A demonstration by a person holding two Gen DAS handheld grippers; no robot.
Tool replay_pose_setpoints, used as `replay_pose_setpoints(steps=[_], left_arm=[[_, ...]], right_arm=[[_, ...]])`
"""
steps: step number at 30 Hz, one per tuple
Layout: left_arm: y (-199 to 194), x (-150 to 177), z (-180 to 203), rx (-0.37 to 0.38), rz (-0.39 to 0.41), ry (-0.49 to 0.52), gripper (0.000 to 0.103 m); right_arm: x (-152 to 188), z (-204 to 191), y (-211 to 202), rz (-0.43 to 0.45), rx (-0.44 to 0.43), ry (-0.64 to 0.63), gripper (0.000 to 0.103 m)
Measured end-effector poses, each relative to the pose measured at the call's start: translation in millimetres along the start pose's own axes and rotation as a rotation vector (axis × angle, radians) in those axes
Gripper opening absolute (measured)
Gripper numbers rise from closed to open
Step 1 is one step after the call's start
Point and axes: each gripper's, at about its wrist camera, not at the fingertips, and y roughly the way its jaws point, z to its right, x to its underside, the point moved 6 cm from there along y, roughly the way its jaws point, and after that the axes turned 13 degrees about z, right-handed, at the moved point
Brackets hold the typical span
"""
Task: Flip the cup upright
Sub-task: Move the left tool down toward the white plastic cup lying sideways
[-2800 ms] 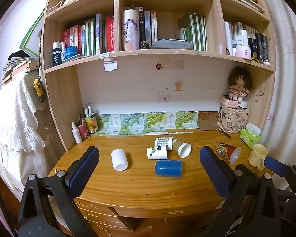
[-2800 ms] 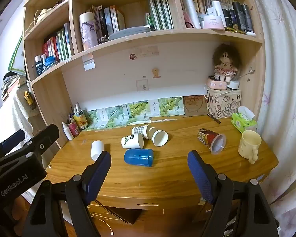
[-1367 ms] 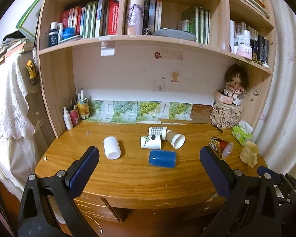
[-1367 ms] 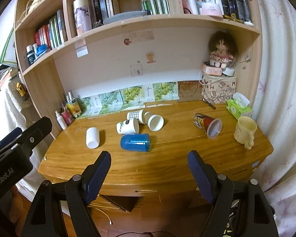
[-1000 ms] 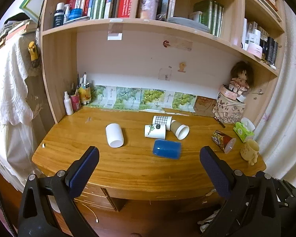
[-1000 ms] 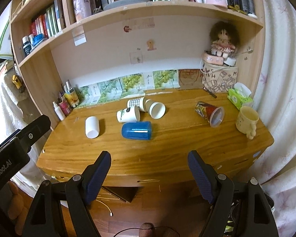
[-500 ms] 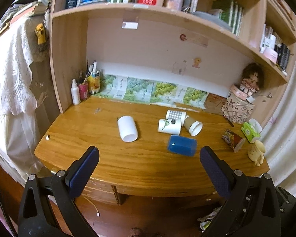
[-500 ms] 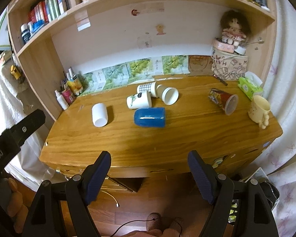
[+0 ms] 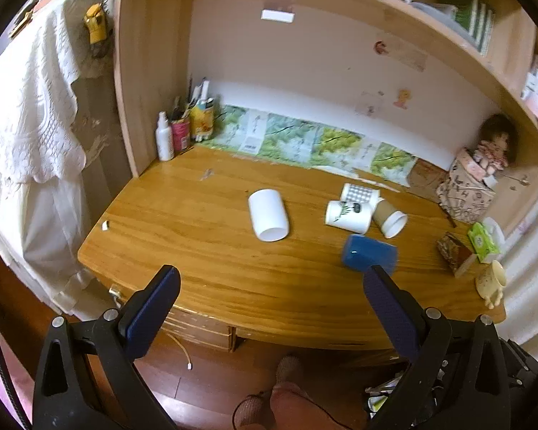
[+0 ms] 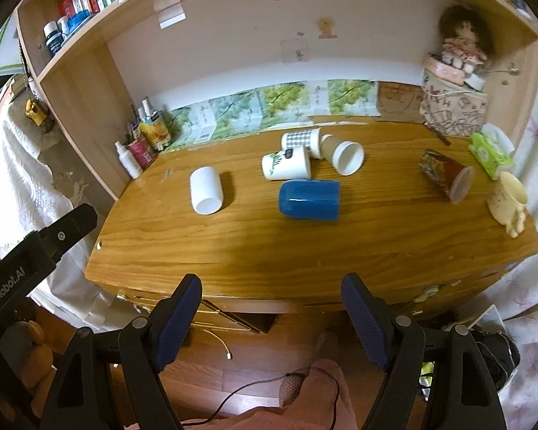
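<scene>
On the wooden bench, six cups lie on their sides; the plain white cylindrical cup lies apart, leftmost. Left gripper and right gripper hover short of the edge, jaws wide, empty. Advisable: approach one cup squarely across its wall.

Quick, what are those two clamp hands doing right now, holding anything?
Left gripper: open, holding nothing.
Right gripper: open, holding nothing.
</scene>
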Motion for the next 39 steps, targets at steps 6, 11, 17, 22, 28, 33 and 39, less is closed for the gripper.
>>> replay_pose_setpoints(steps=[6,11,17,22,28,33,39], left_arm=[[19,-5,-15,-0.060,-0.034,-0.016,0.102],[38,-9,-18,-0.115,-0.069,0.014,0.102],[63,-22,-17,-0.146,-0.090,0.042,0.102],[88,-29,-12,-0.163,-0.129,0.051,0.102],[123,-34,-5,-0.176,-0.207,0.062,0.102],[156,-31,1,-0.175,-0.283,0.051,0.102],[198,-25,5,-0.175,-0.373,0.038,0.102]], right_arm=[[-9,-13,26,-0.045,-0.063,-0.003,0.081],[-18,-24,53,-0.086,-0.110,-0.010,0.081],[-28,-37,85,-0.149,-0.177,-0.023,0.081],[-41,-44,115,-0.204,-0.218,-0.043,0.081],[-51,-45,153,-0.294,-0.235,-0.053,0.081],[-58,-44,181,-0.354,-0.256,-0.075,0.081],[-59,-44,216,-0.423,-0.277,-0.117,0.081]])
